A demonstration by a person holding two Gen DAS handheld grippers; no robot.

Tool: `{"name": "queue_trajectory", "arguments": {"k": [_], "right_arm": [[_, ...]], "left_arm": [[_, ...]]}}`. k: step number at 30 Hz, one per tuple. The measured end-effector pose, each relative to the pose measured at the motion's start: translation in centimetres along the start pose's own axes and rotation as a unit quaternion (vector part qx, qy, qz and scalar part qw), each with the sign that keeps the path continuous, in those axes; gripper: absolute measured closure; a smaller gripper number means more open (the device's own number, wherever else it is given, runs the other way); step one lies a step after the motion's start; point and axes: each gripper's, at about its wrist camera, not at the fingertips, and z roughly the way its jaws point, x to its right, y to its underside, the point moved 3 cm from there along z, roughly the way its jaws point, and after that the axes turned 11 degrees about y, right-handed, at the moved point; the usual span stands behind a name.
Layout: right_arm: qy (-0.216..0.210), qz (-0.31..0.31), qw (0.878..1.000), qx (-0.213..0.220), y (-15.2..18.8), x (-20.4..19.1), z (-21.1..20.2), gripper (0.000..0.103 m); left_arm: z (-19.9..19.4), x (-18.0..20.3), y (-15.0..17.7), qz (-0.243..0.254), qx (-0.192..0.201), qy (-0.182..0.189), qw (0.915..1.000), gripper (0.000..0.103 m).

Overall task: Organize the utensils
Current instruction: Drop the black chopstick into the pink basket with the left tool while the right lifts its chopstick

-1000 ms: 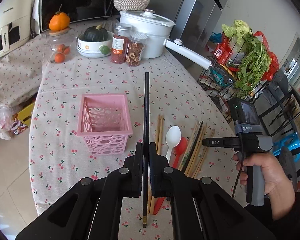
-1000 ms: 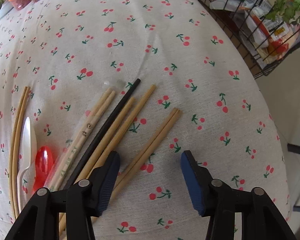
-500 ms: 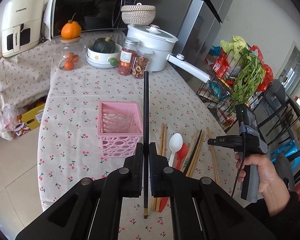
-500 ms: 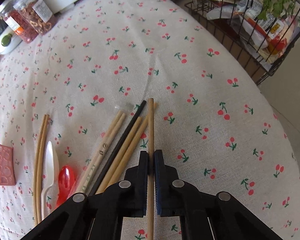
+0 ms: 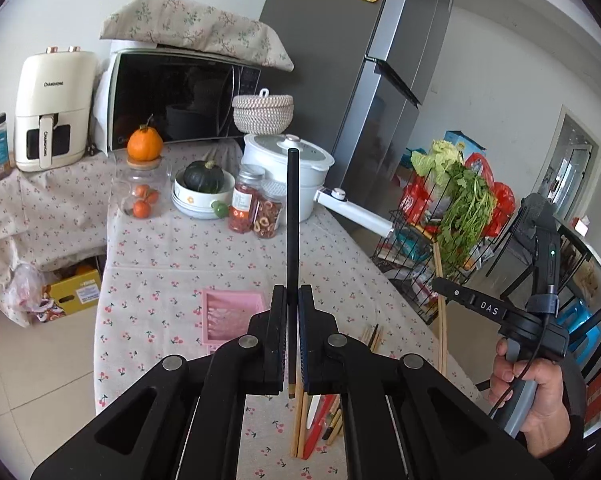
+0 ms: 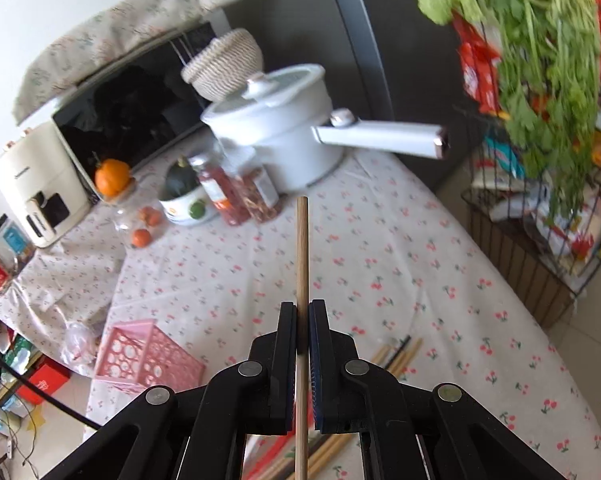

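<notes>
My left gripper [image 5: 293, 300] is shut on a black chopstick [image 5: 292, 216] that stands upright between its pads, lifted above the table. My right gripper [image 6: 302, 312] is shut on a wooden chopstick [image 6: 302, 248], also raised off the cloth; the same wooden chopstick [image 5: 440, 304] shows in the left wrist view beside a person's hand [image 5: 528, 400]. A pink perforated basket [image 5: 228, 316] sits on the cherry-print tablecloth, partly hidden behind my left jaws, and is the pink basket [image 6: 144, 356] at lower left in the right wrist view. Several chopsticks [image 6: 396, 354] and spoons [image 5: 314, 420] lie on the cloth below both grippers.
A white pot [image 5: 300, 172] with a long handle [image 6: 380, 138], two jars [image 5: 256, 208], a bowl with a squash [image 5: 202, 190] and an orange [image 5: 144, 144] crowd the table's far end. A wire rack with greens [image 5: 460, 208] stands right of the table. A microwave [image 5: 180, 100] is behind.
My right gripper closed on a wooden chopstick lying on the cloth and lifted it, tilting up toward level. My left gripper rose with the black chopstick, so the basket dropped lower in view.
</notes>
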Motion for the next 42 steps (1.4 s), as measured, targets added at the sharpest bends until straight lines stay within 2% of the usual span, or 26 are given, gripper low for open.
{"name": "queue_trajectory", "arguments": {"k": [5, 7, 10, 13, 17, 22, 26, 28, 29, 30, 32, 34, 38, 42], "right_arm": [[-0.009, -0.016, 0.996, 0.085, -1.2, -1.9, -2.7, 0.098], [-0.016, -0.01, 0.995, 0.098, -1.6, -2.2, -2.9, 0.098], [-0.026, -0.001, 0.994, 0.102, -1.8, -2.7, -2.6, 0.098], [-0.029, 0.002, 0.994, 0.109, -2.0, -3.3, -2.2, 0.098], [-0.031, 0.005, 0.992, 0.123, -2.1, -4.0, -2.1, 0.098], [-0.034, 0.015, 0.989, 0.143, -2.1, -5.1, -2.1, 0.098], [-0.038, 0.024, 0.986, 0.16, -2.1, -6.3, -2.4, 0.098], [-0.036, 0.026, 0.984, 0.171, -2.0, -7.0, -2.6, 0.098], [-0.034, 0.026, 0.983, 0.177, -2.0, -7.5, -2.6, 0.098], [-0.031, 0.026, 0.982, 0.182, -2.0, -8.0, -2.7, 0.098], [-0.022, 0.023, 0.98, 0.197, -2.1, -9.2, -2.8, 0.098], [-0.015, 0.019, 0.978, 0.209, -2.5, -10.6, -2.6, 0.098], [-0.007, 0.003, 0.974, 0.228, -3.1, -13.8, -1.6, 0.098], [-0.003, 0.013, 0.974, 0.224, -3.3, -16.2, 1.1, 0.098]], "left_arm": [[-2.4, -0.6, -2.3, 0.006, 0.104, -0.016, 0.9945, 0.098], [-2.5, -1.1, -3.0, 0.006, 0.124, -0.029, 0.9919, 0.098], [-1.5, -2.1, -3.7, 0.007, 0.128, -0.05, 0.9905, 0.098], [0.7, -2.8, -3.7, 0.024, 0.11, -0.068, 0.9914, 0.098], [4.8, -4.2, -2.9, 0.04, 0.056, -0.083, 0.9942, 0.098], [8.2, -6.3, -2.0, 0.009, 0.015, -0.064, 0.9978, 0.098], [9.2, -6.8, -1.7, -0.003, -0.007, -0.063, 0.998, 0.097], [8.8, -6.7, -1.8, -0.006, -0.015, -0.065, 0.9978, 0.091], [8.5, -6.6, -1.8, -0.007, -0.019, -0.065, 0.9977, 0.076], [8.0, -6.5, -1.8, -0.007, -0.019, -0.07, 0.9973, 0.053], [6.7, -6.6, -1.7, -0.007, -0.014, -0.086, 0.9962, 0.029], [5.4, -7.1, -1.4, -0.008, -0.012, -0.102, 0.9946, 0.026], [3.7, -9.2, -0.5, -0.025, -0.035, -0.146, 0.9883, 0.024], [2.6, -11.5, 0.4, -0.057, -0.054, -0.152, 0.9852, 0.024]]}}
